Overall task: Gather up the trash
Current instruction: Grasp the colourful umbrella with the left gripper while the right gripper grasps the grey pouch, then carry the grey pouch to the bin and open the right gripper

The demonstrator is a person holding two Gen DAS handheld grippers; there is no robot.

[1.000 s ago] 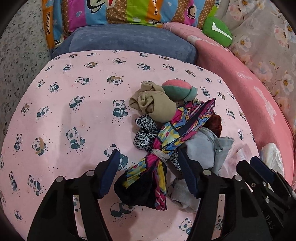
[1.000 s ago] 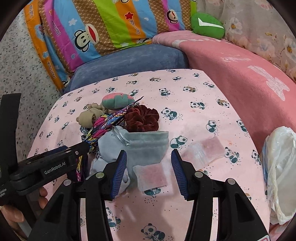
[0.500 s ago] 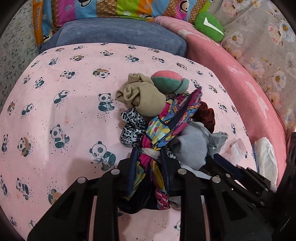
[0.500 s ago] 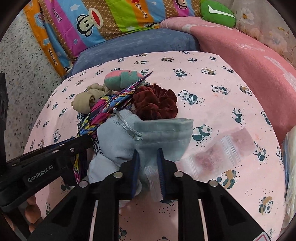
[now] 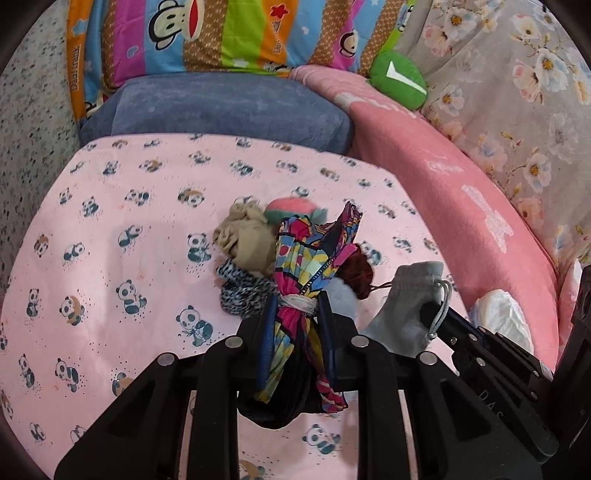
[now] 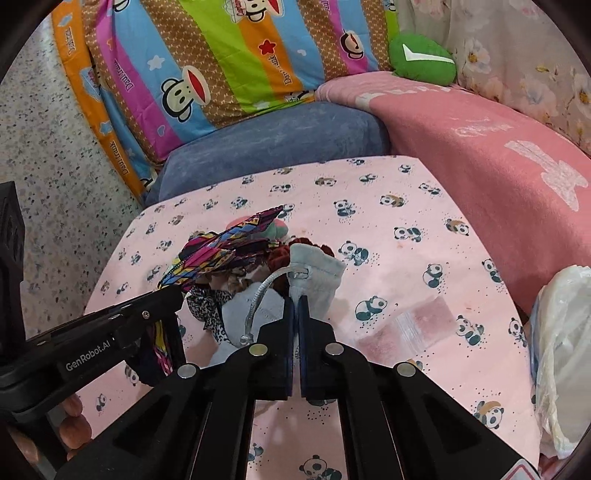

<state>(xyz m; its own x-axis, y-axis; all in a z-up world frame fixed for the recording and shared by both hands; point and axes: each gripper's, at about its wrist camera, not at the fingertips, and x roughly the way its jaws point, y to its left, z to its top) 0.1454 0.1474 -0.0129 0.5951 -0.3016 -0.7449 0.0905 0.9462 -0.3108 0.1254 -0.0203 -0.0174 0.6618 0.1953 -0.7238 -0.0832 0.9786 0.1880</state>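
My left gripper is shut on a multicoloured patterned cloth tied with a white band, lifted a little off the pink panda sheet. My right gripper is shut on a grey drawstring pouch, also lifted; the pouch shows in the left wrist view. Below them lie a beige sock ball, a pink-green ball, a black-white scrunchie and a dark red scrunchie. A clear zip bag lies flat to the right.
A white plastic bag sits at the sheet's right edge, also in the left wrist view. A blue cushion, a striped monkey pillow, a pink blanket and a green cushion lie behind.
Both grippers have shut: the left on the patterned cloth, the right on the grey pouch. Both have since lifted their items off the pile.
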